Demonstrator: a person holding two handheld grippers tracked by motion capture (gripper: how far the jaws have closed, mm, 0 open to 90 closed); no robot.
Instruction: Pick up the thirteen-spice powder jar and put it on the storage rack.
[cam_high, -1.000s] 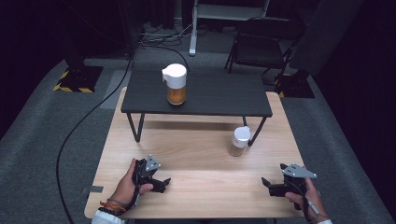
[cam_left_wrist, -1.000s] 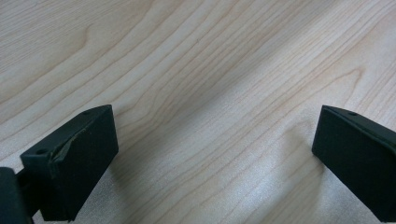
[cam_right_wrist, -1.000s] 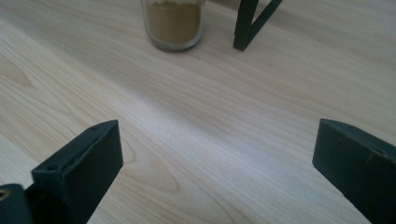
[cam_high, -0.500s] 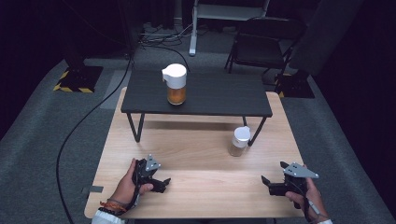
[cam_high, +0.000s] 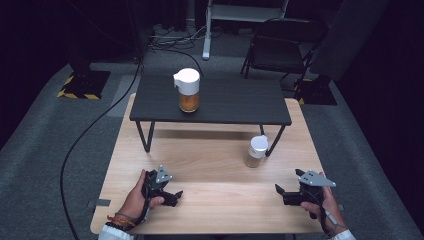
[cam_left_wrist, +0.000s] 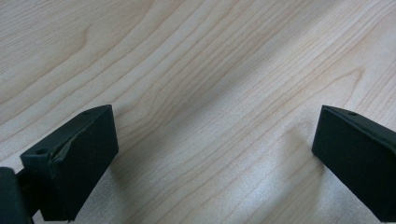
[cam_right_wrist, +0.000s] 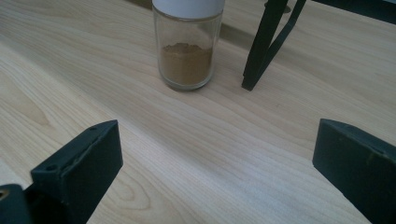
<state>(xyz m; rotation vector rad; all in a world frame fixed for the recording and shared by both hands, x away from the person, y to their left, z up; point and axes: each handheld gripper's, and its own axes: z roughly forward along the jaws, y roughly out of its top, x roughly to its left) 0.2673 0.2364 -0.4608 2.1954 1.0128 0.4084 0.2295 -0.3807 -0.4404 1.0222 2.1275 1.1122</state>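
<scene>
Fingers (cam_right_wrist: 74, 172) of the right gripper (cam_high: 286, 194) spread wide, empty; left gripper (cam_high: 172, 196) likewise; a careless approach could topple the spice jar (cam_right_wrist: 187, 44) beside the stand leg (cam_right_wrist: 261, 46) on the counter (cam_high: 220, 165).

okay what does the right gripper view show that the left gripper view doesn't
The right gripper view has the spice jar with a white lid and brown powder, beside a black shelf leg. The left gripper view has bare wood between its jaws, no objects. Both share the light wooden table and two black jaws spread wide, holding nothing, on the left gripper and the right gripper.
</scene>
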